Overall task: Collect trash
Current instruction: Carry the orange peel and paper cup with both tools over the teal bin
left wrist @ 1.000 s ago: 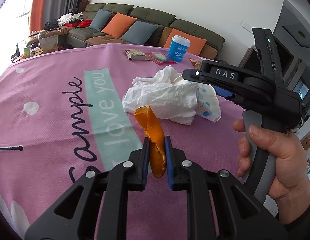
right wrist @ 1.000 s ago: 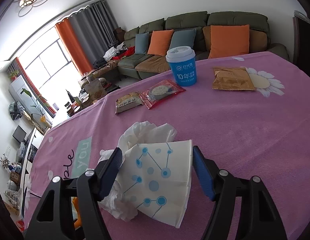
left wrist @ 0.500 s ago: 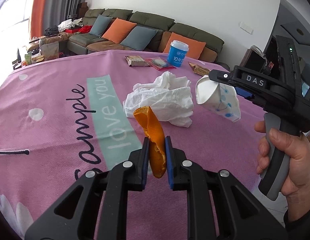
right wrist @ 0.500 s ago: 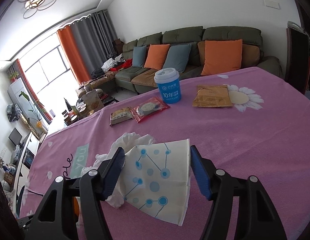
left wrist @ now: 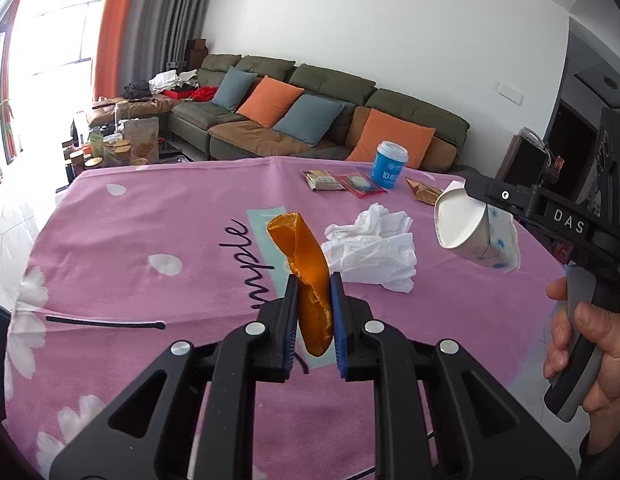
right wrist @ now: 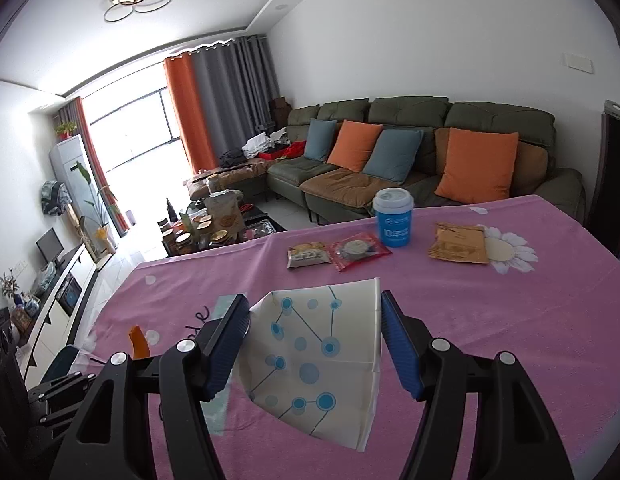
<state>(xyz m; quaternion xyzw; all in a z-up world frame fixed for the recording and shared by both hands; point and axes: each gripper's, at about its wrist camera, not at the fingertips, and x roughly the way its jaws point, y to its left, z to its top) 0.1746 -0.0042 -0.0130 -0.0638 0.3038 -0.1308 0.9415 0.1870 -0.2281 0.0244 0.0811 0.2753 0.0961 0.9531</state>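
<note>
At the left of the left wrist view, past the table edge, a low table point(left wrist: 110, 148) crowded with jars and bags stands in front of a long green sofa point(left wrist: 310, 120) with orange and blue cushions. The pink tablecloth point(left wrist: 150, 248), printed with white flowers and dark lettering, fills the middle. The left gripper point(left wrist: 314, 284) is clamped tight on a strip of orange peel point(left wrist: 306, 264); the blue pads press both sides of it and the peel sticks up and curls to the left above the cloth. Just right of the peel a crumpled white tissue point(left wrist: 373, 248) lies on the cloth. Farther back sit a tan snack packet point(left wrist: 321, 180), a red snack packet point(left wrist: 357, 185), a blue cup with a white lid point(left wrist: 389, 165) and a brown wrapper point(left wrist: 423, 192). At the right, a hand point(left wrist: 589, 352) grips the handle of the right gripper point(right wrist: 313, 308), which carries a squashed white paper cup with blue dots point(left wrist: 469, 228) in the air above the cloth, its mouth turned toward the left gripper. In the right wrist view the fingers point(right wrist: 230, 340) stand fairly wide apart with the flattened paper cup pinched between the blue pads, both of which touch its edges. The peel shows as an orange tip at lower left of that view.
</note>
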